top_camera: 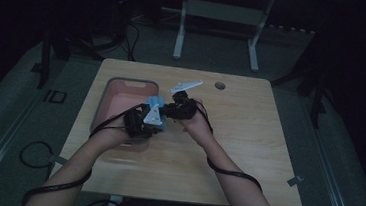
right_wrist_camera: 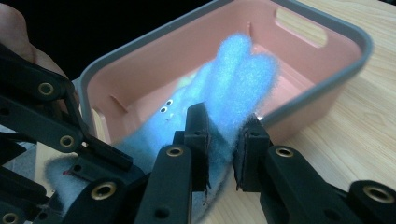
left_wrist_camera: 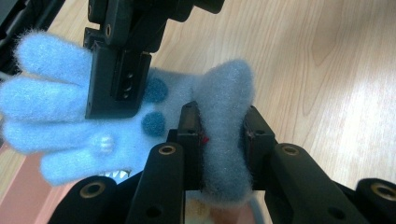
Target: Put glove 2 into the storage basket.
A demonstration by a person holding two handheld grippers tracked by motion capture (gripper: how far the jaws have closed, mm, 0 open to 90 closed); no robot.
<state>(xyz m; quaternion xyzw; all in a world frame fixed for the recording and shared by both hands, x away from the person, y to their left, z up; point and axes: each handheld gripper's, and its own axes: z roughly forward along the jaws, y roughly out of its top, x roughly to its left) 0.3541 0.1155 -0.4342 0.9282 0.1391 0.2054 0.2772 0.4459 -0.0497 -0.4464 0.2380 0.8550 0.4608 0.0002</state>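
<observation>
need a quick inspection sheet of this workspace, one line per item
surface: light wooden table, round hole near the far edge
job's things: fuzzy blue glove held above the table; pink bin with grey rim at the left
clutter: nothing seen
grippers: left tongs shut on the glove's cuff end; right tongs shut on its fingers
cables: black cable trails along each forearm
surroundings: dark room, white stand legs beyond the table

A dim lab: lone wooden table [top_camera: 247, 154], floor cables [top_camera: 33, 152], equipment stand [top_camera: 218, 16]
</observation>
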